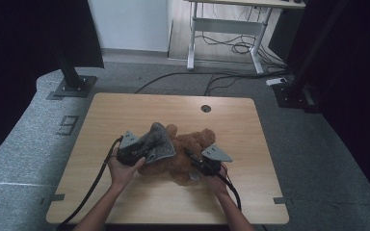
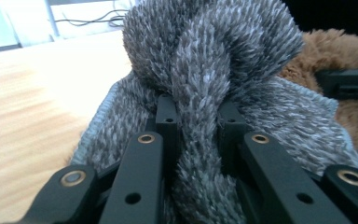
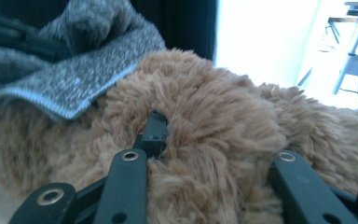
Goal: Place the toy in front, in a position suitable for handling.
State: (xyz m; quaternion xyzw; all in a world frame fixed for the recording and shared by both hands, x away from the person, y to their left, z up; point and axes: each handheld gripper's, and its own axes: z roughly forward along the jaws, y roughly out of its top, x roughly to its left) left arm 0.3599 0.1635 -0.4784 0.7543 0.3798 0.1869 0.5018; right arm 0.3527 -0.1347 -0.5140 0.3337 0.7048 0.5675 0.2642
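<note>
A brown plush teddy bear lies in the middle of the wooden table, with a grey fuzzy cloth draped over its left part. My left gripper is shut on a bunched fold of the grey cloth, which rises between its fingers. My right gripper is shut on the bear's brown fur, which bulges between its jaws. The cloth's pale blue hem lies across the bear at the upper left in the right gripper view.
The person's forearms come in from the table's front edge. A round cable hole sits near the table's far edge. Black stand bases stand on the floor behind the table, and a white desk frame with cables is farther back.
</note>
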